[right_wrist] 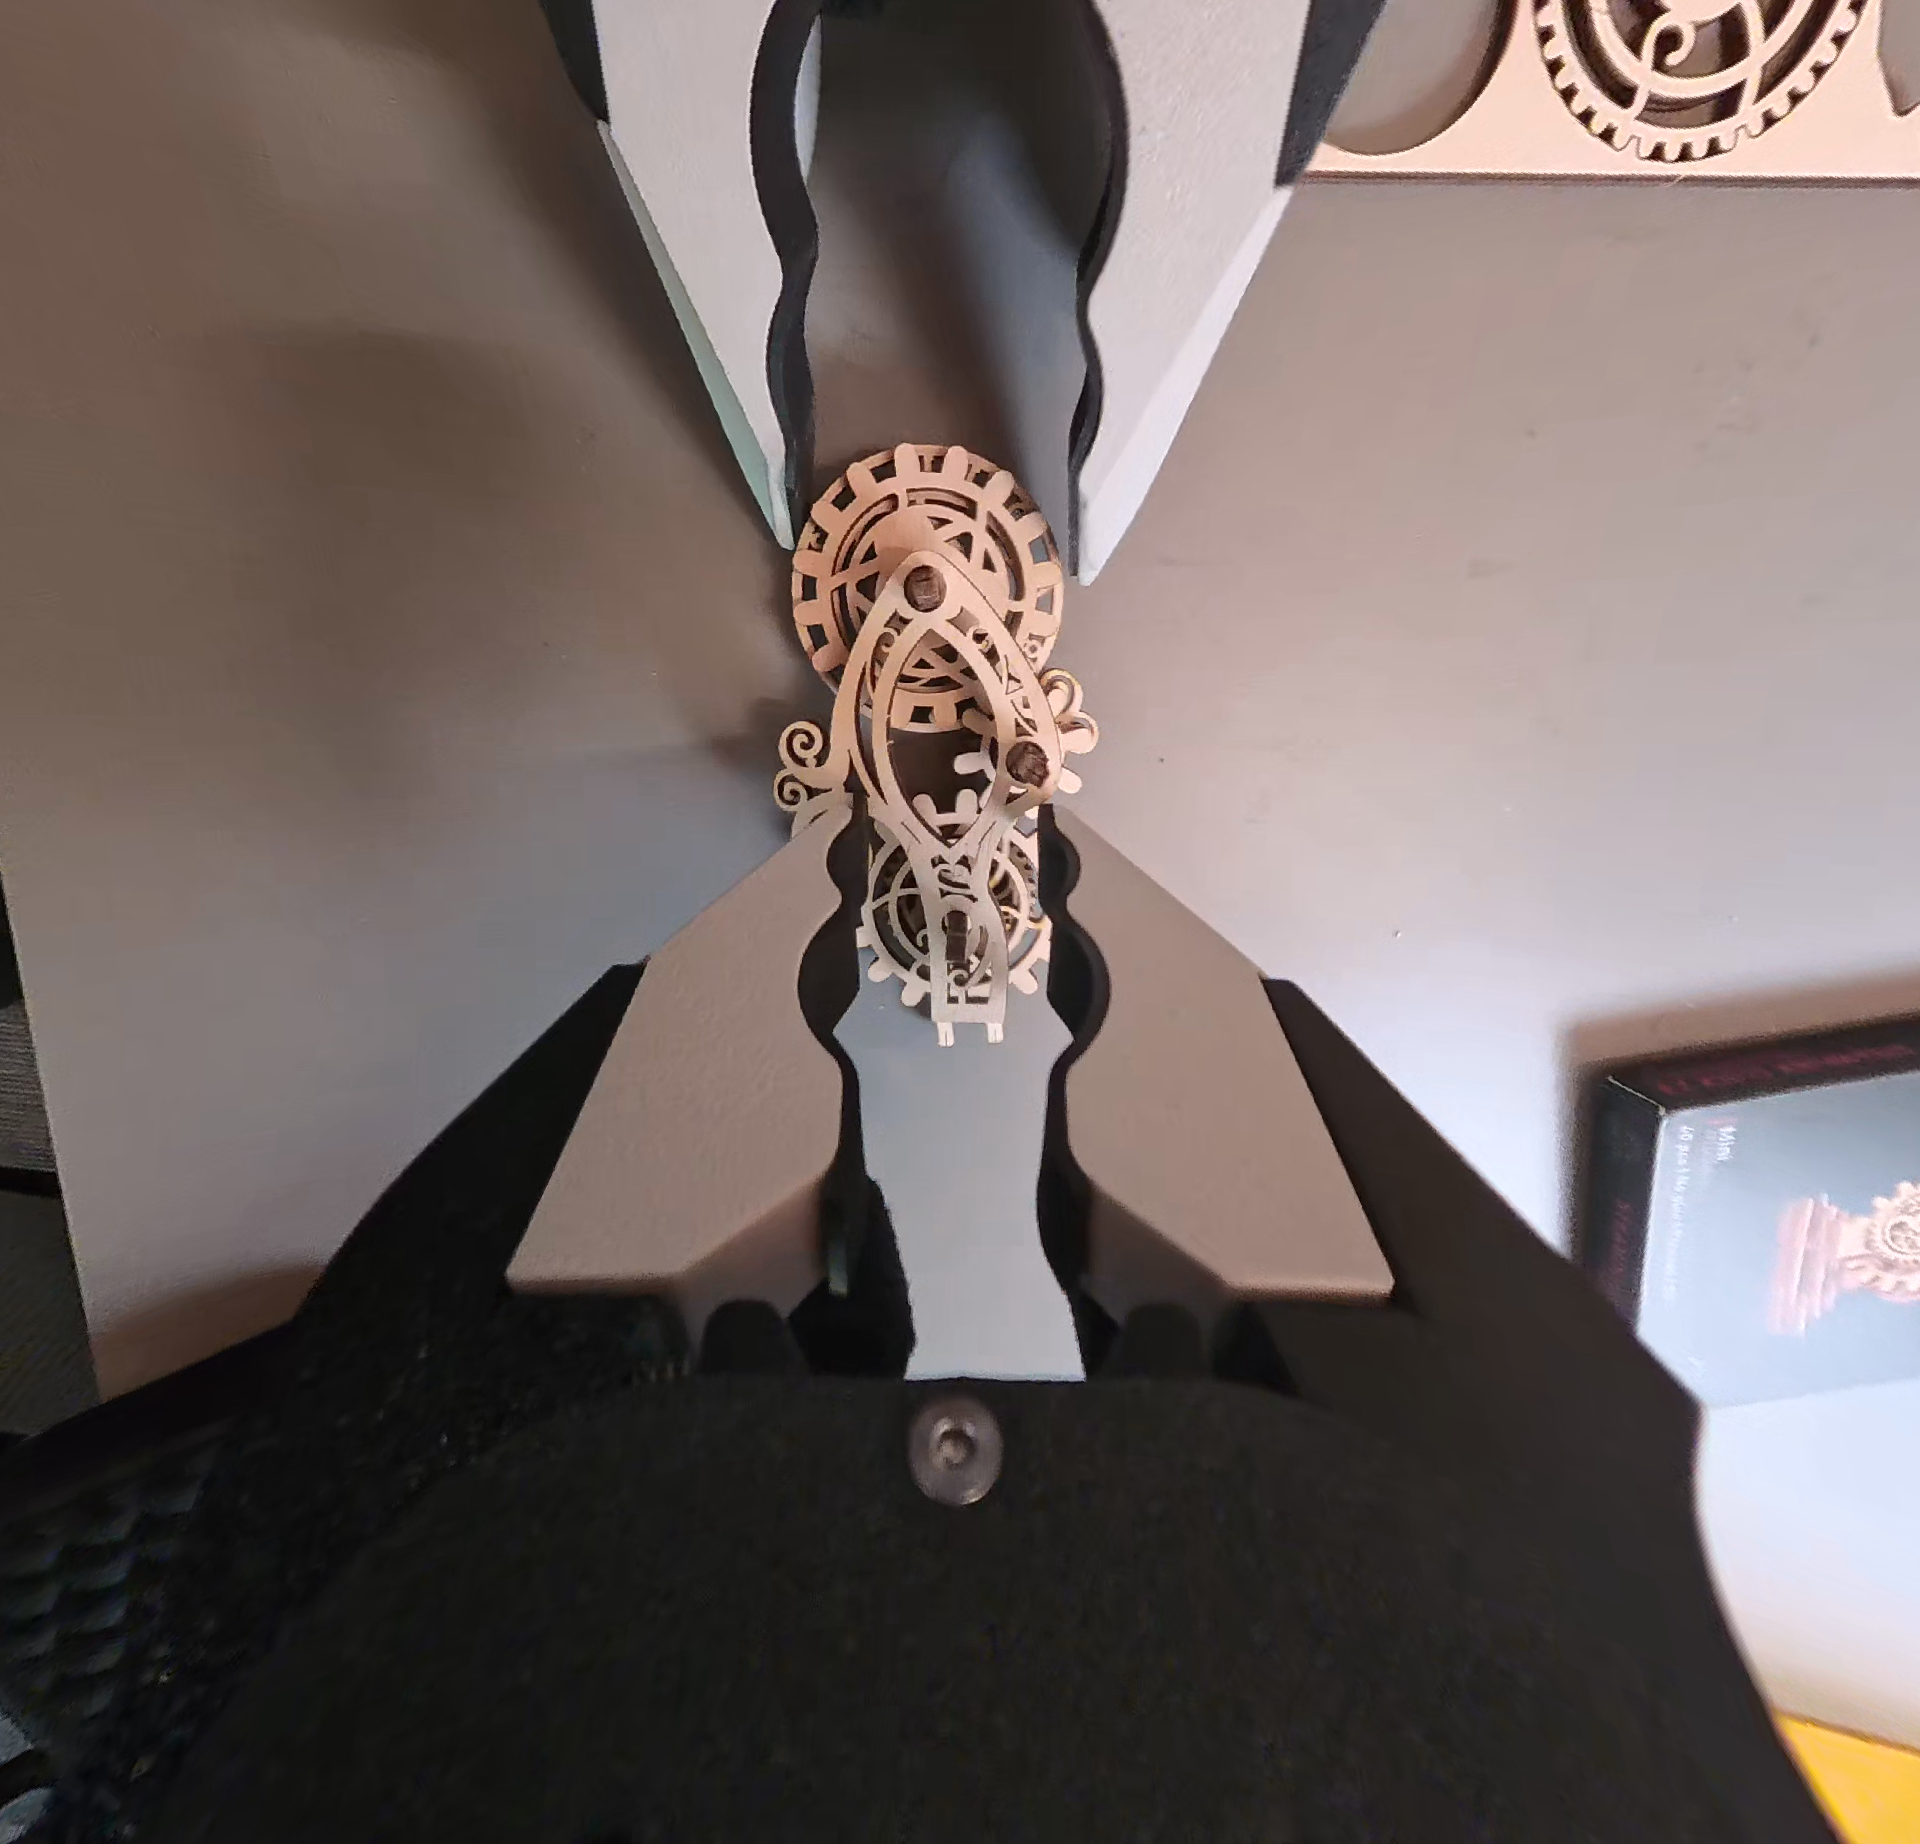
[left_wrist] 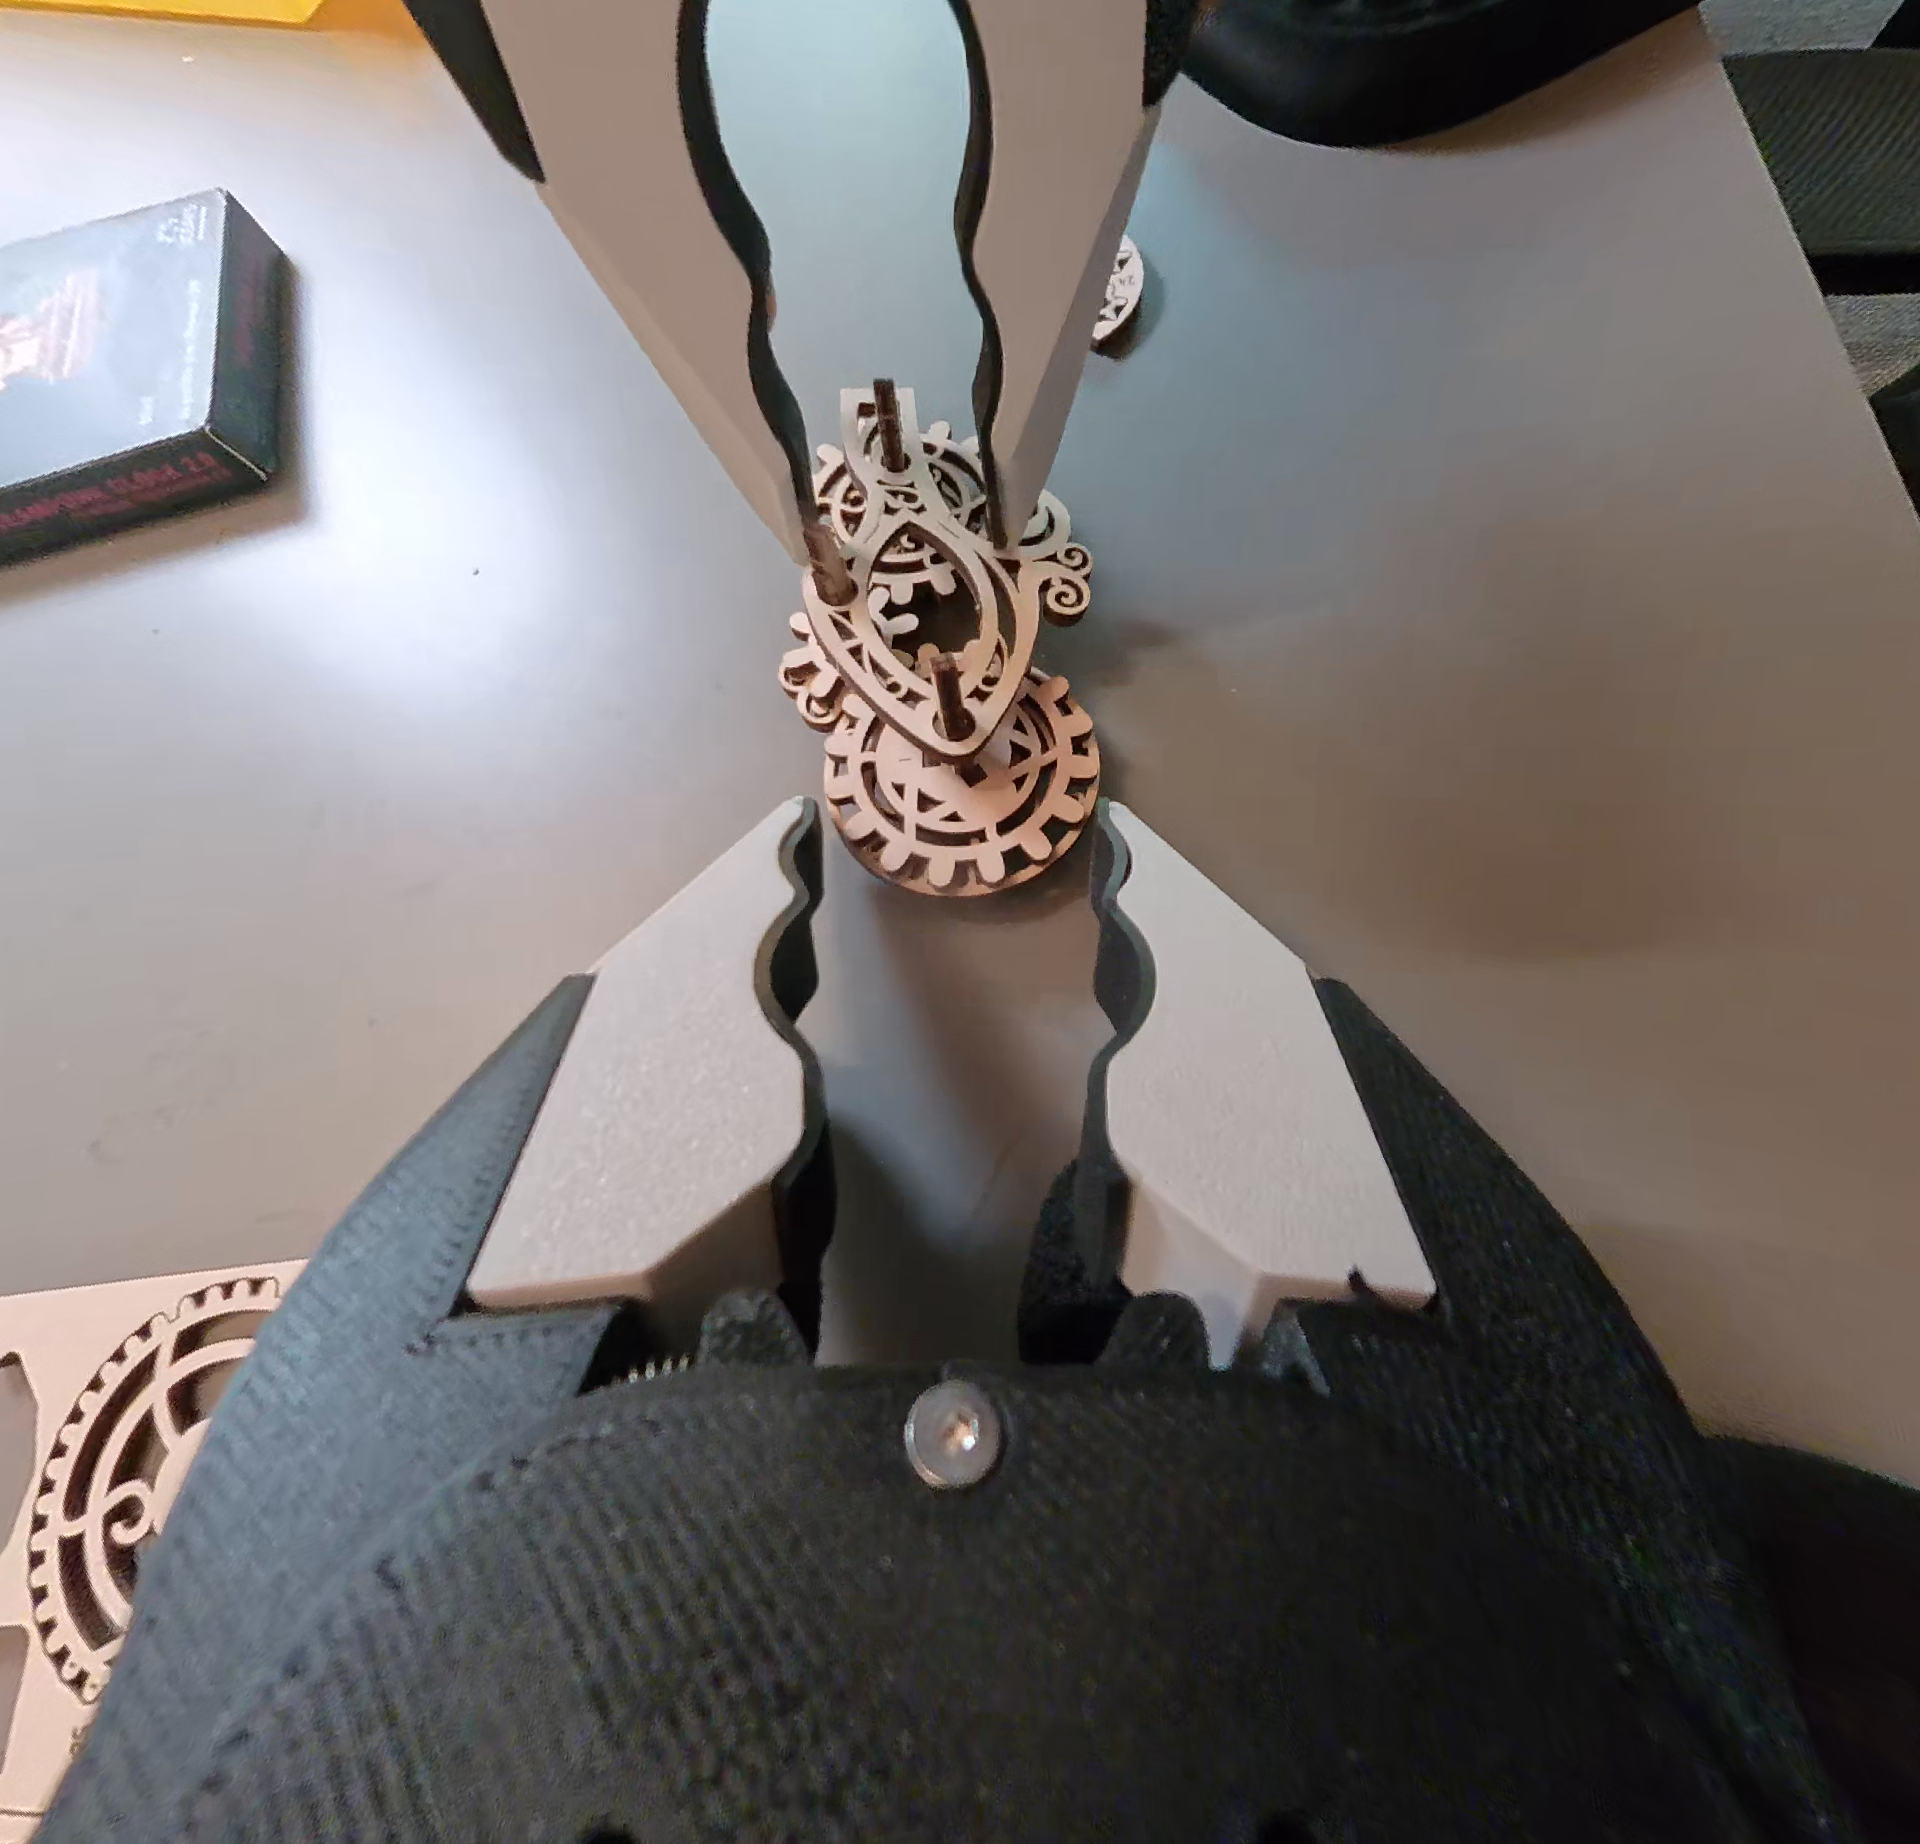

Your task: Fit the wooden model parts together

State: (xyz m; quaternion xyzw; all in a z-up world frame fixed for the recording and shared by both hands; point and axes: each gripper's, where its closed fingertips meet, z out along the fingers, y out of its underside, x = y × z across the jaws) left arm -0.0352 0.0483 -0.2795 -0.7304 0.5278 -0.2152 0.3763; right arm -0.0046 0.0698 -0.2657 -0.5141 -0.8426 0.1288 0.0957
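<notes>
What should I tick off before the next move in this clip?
1. Left tongs open: ok.
2. Large gear lined up between their tips: ok.
3. Right tongs straddle the wooden model: ok.
4. Right tongs grip it firmly: cannot tell.
5. Pegs poke through the top plate: ok.
6. Top plate pressed fully down: cannot tell.
</notes>
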